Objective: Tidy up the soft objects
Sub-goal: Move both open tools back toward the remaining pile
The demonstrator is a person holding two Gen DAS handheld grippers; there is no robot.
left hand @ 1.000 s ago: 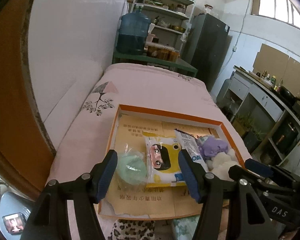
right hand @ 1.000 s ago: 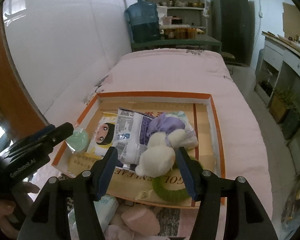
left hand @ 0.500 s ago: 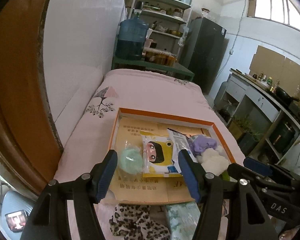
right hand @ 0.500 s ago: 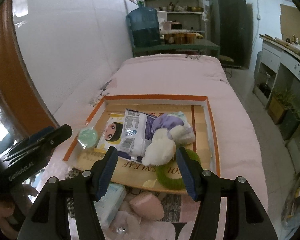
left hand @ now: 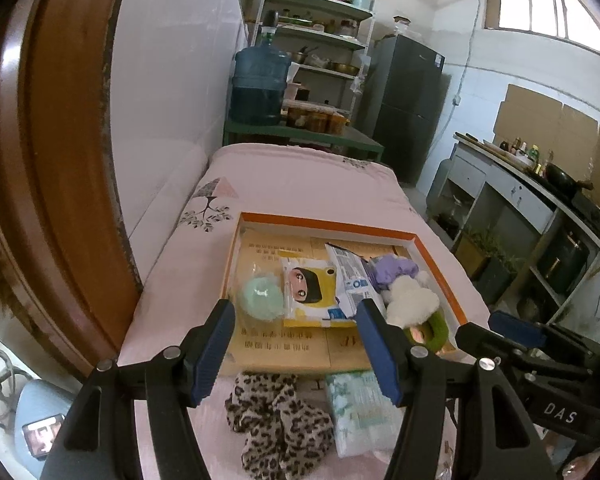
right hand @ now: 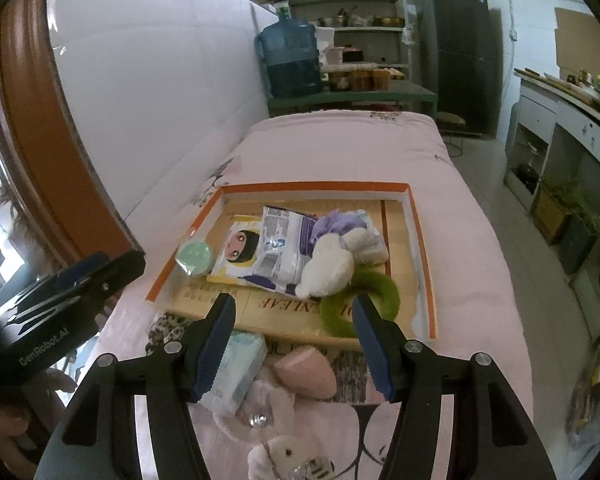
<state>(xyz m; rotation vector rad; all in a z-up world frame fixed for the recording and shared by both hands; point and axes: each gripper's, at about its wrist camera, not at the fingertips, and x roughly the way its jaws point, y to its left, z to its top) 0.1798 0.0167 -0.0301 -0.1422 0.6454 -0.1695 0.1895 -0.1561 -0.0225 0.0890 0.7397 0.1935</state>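
An orange-rimmed cardboard tray [left hand: 324, 224] [right hand: 312, 188] lies on the pink bed. It holds a mint puff [left hand: 261, 294] [right hand: 194, 256], a cartoon-face pack [left hand: 310, 291] [right hand: 240, 246], a blue-white packet [right hand: 280, 252], a purple scrunchie [left hand: 392, 270], a white plush [left hand: 410, 300] [right hand: 328, 266] and a green ring [right hand: 364, 296]. In front of the tray lie a leopard scrunchie [left hand: 276, 420], a tissue pack [left hand: 360, 412] [right hand: 236, 368], a pink sponge [right hand: 306, 372] and a small white plush [right hand: 284, 456]. My left gripper [left hand: 296, 348] and right gripper [right hand: 294, 340] are both open and empty above these.
A white wall panel and brown wooden frame [left hand: 60, 160] run along the left of the bed. A water jug [left hand: 260, 84], shelves and a dark fridge [left hand: 408, 104] stand beyond the bed. Counters [right hand: 560, 128] line the right side.
Both grippers have drawn back from the tray toward the near end of the bed, so the loose items in front of the tray have come into view. Both stay open.
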